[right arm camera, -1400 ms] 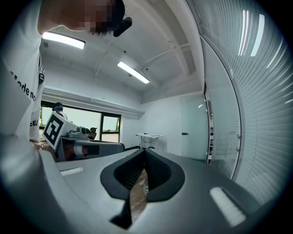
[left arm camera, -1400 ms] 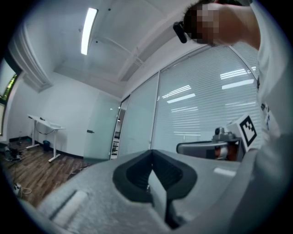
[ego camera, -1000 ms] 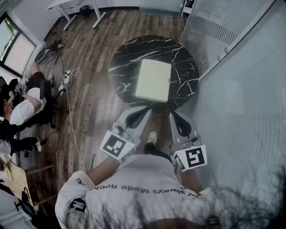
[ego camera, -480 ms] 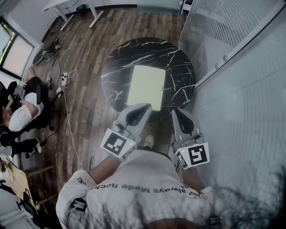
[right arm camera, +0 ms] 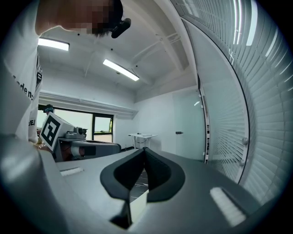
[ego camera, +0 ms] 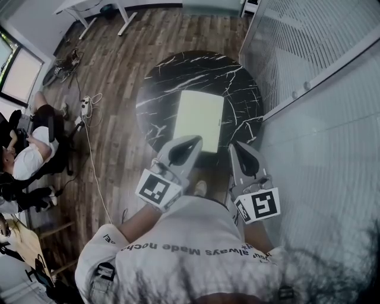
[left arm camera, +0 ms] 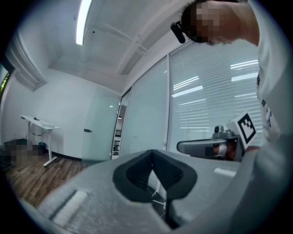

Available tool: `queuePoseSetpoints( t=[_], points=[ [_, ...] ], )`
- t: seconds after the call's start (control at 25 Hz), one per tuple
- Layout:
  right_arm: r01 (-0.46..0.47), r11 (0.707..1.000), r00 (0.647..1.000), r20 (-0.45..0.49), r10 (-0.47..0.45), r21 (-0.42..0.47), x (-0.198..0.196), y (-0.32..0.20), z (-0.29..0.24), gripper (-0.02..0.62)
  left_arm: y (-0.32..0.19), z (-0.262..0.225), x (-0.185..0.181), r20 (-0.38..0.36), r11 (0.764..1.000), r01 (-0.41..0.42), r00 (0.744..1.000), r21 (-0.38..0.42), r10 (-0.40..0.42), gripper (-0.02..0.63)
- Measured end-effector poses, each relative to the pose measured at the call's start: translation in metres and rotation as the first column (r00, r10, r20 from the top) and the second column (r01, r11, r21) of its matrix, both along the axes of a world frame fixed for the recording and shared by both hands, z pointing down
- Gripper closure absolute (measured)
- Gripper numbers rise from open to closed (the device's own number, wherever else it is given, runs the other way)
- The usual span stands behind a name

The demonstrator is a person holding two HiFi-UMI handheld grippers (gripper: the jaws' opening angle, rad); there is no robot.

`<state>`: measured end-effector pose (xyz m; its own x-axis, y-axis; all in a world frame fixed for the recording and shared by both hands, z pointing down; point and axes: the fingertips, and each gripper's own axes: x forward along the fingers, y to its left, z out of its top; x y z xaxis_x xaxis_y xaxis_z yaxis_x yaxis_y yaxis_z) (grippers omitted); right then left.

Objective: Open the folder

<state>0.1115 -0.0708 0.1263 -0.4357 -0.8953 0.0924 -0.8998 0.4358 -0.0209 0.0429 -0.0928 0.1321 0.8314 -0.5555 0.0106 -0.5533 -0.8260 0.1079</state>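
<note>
A pale yellow-green folder [ego camera: 200, 119] lies closed and flat on the round black marble table [ego camera: 172, 83]. In the head view both grippers are held level at the table's near edge, just short of the folder. My left gripper [ego camera: 196, 140] is by the folder's near left corner, its jaws together with nothing between them. My right gripper [ego camera: 237, 144] is by the near right corner, also shut and empty. In the left gripper view the left gripper [left arm camera: 152, 151] points at a glass wall. The right gripper [right arm camera: 144, 149] shows a pale bit of folder [right arm camera: 138, 204] through its jaw opening.
A glass partition with blinds [ego camera: 309, 71] runs close along the table's right side. On the wooden floor to the left lie a power strip and cable [ego camera: 88, 105]. A seated person [ego camera: 29, 148] is at far left, and a white desk [ego camera: 89, 7] at the back.
Both grippers have moved forward together toward the table, from over the floor to the table's near edge by the folder. Both stay shut.
</note>
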Motion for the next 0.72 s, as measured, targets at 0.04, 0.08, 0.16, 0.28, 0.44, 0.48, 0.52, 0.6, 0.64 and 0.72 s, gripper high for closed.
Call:
queuePoseSetpoints(
  t=[0.04,0.08,0.16,0.28,0.44,0.48,0.52,0.6,0.64,0.72],
  points=[
    [-0.006,1.000,1.000,-0.001,0.006,-0.002,-0.002,-0.004,-0.001,0.594,-0.004,0.000,-0.003,0.003,1.000,-0.003,1.000,0.001,0.003,0.603],
    [-0.012,1.000,1.000,-0.002,0.012,-0.004,-0.004,-0.007,0.000,0.594,-0.008,0.000,-0.007,0.007,1.000,-0.005,1.000,0.003,0.005,0.603],
    [-0.024,1.000,1.000,-0.004,0.023,-0.013,-0.007,-0.013,0.003,0.594,-0.014,0.001,-0.012,0.020,1.000,-0.008,1.000,0.003,0.008,0.603],
    [-0.043,0.998,0.999,-0.007,0.042,-0.037,-0.008,-0.021,0.015,0.594,-0.022,0.012,-0.016,0.050,1.000,-0.013,0.999,-0.013,0.014,0.603],
    [-0.070,0.995,0.998,-0.014,0.069,-0.076,-0.004,-0.026,0.037,0.594,-0.026,0.038,-0.015,0.094,0.999,-0.035,0.995,-0.029,0.037,0.601],
    [-0.078,0.993,0.997,-0.019,0.076,-0.088,-0.002,-0.026,0.044,0.594,-0.025,0.045,-0.014,0.108,0.999,-0.050,0.993,-0.021,0.052,0.600],
    [-0.086,0.991,0.996,-0.025,0.084,-0.101,0.001,-0.026,0.052,0.594,-0.023,0.052,-0.012,0.130,0.998,-0.068,0.989,-0.008,0.068,0.554],
    [-0.103,0.987,0.994,-0.031,0.100,-0.124,0.007,-0.028,0.067,0.594,-0.022,0.068,-0.009,0.176,0.996,-0.090,0.981,0.011,0.087,0.522],
    [-0.111,0.985,0.994,-0.032,0.107,-0.135,0.011,-0.029,0.075,0.592,-0.024,0.076,-0.008,0.189,0.996,-0.092,0.978,0.008,0.089,0.515],
    [-0.120,0.980,0.993,-0.034,0.116,-0.161,0.015,-0.030,0.090,0.592,-0.028,0.095,-0.009,0.210,0.996,-0.091,0.973,-0.018,0.092,0.514]
  ],
)
